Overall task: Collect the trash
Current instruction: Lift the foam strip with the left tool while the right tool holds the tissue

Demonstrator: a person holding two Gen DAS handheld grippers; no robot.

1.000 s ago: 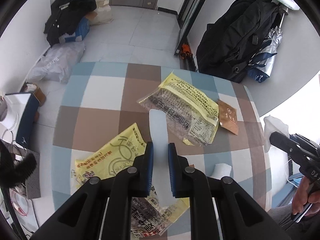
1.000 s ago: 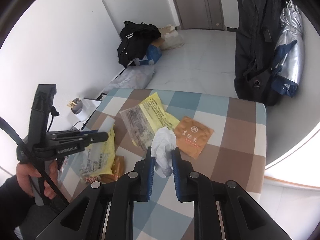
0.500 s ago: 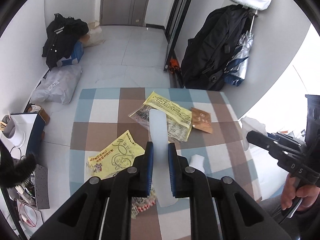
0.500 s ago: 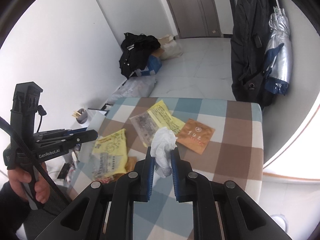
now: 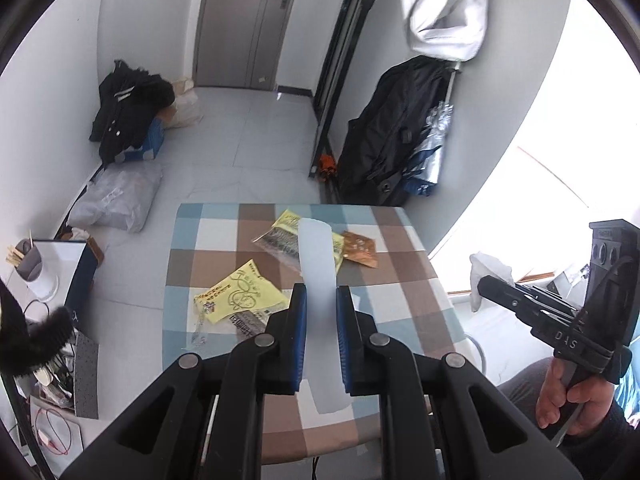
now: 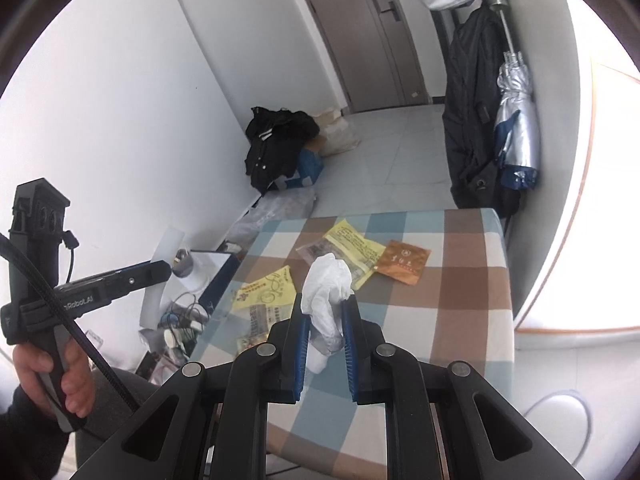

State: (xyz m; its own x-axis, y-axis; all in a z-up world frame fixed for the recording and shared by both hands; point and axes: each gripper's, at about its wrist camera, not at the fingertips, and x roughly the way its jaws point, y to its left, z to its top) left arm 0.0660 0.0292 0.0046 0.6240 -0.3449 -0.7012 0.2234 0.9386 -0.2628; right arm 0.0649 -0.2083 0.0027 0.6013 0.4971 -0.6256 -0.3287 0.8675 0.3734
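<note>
Trash is up off the checked desk [image 5: 404, 276]: the left gripper [image 5: 321, 304] has its blue fingers [image 5: 298, 320] pinching a pale translucent strip [image 5: 316, 264] at centre frame, and the right gripper [image 6: 325, 312] has its fingers [image 6: 350, 332] pinching a crumpled white tissue [image 6: 326, 284], also mid-frame. Below them on the desk lie a yellow wrapper [image 5: 236, 292], a clear-and-yellow packet [image 5: 280, 236] and an orange sachet [image 6: 404, 266], close together toward the far half. Grey tiled floor [image 5: 248, 136] runs to a closed door [image 5: 248, 20] at the top. A black garment [image 5: 128, 104] heaps at upper left over a blue box [image 5: 154, 140]; dark bags [image 5: 392, 132] and a folded silver umbrella [image 6: 514, 120] hang at the right wall.
</note>
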